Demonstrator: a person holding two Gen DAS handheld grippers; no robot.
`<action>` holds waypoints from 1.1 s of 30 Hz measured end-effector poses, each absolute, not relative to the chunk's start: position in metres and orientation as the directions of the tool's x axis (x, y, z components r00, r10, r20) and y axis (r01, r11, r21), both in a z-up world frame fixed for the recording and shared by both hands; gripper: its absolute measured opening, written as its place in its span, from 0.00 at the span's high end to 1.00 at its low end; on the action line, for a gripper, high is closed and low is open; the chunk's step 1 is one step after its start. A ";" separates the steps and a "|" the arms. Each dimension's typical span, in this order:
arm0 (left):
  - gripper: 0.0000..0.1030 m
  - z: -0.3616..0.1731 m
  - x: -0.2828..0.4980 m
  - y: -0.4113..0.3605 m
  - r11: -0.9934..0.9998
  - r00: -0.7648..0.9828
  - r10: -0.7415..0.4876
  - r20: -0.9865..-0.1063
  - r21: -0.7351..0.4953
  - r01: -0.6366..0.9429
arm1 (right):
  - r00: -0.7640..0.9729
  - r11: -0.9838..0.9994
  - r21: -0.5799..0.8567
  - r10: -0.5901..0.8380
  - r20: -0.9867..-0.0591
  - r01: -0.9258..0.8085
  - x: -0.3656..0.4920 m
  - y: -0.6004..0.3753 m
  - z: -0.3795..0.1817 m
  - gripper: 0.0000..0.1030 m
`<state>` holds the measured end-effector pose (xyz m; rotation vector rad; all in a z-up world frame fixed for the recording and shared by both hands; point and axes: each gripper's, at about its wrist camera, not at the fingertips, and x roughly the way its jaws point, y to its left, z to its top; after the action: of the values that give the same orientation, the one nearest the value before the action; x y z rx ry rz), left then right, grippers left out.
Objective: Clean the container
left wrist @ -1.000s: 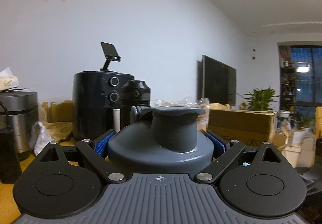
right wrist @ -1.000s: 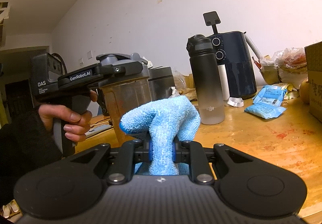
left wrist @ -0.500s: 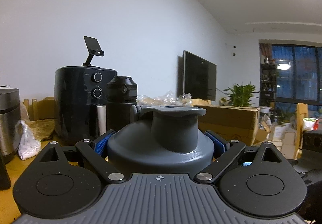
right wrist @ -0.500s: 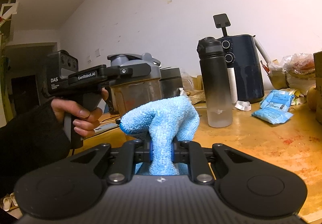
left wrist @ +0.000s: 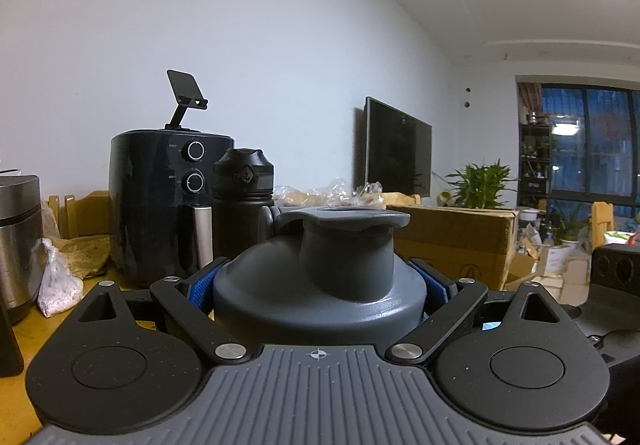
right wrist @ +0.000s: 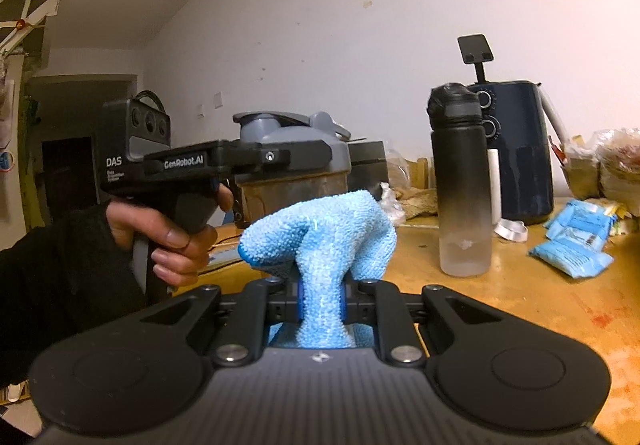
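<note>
Gripping the grey plastic lid (left wrist: 320,285) of the container, the left gripper (left wrist: 320,281) is holding it level, its blue-padded fingers (left wrist: 202,283) pressing on either side of the lid's rim. In the right wrist view the same container, a clear brownish-stained plastic shaker cup (right wrist: 292,185), is hanging above the yellow wooden surface (right wrist: 520,293) at the left of the scene, carried by the left hand (right wrist: 172,233) in a black sleeve. The right gripper (right wrist: 320,305) is pinching a light-blue microfibre cloth (right wrist: 320,241); its fingers are closed tight on the cloth's waist, and the bunched top of the cloth is standing up near the camera, just in front of the cup's lower wall. Whether cloth and cup are touching cannot be told.

Standing further right on the surface: a tall black-to-clear gradient water bottle (right wrist: 464,185), upright, and behind it a dark-blue air fryer with two dials (right wrist: 520,157). Light-blue sachets (right wrist: 576,241) are lying at the far right.
</note>
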<state>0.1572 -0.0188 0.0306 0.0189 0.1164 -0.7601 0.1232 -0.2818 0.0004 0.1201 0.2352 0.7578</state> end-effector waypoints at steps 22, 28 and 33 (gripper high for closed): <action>0.08 0.033 0.157 -0.020 0.737 0.730 -0.674 -0.117 -0.026 0.676 | 0.674 0.696 0.166 0.718 -0.176 -0.698 0.148 -0.258 0.018 0.90; 0.08 0.034 0.157 -0.020 0.738 0.730 -0.671 -0.126 -0.024 0.674 | 0.658 0.689 0.163 0.723 -0.210 -0.706 0.150 -0.255 0.017 0.92; 0.08 0.033 0.156 -0.020 0.739 0.731 -0.671 -0.125 -0.024 0.673 | 0.642 0.688 0.149 0.719 -0.267 -0.710 0.154 -0.251 0.009 0.92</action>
<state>0.1565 -0.0200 0.0331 0.0230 0.1284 -0.7395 0.1538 -0.2512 0.0093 0.0320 0.3178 0.8145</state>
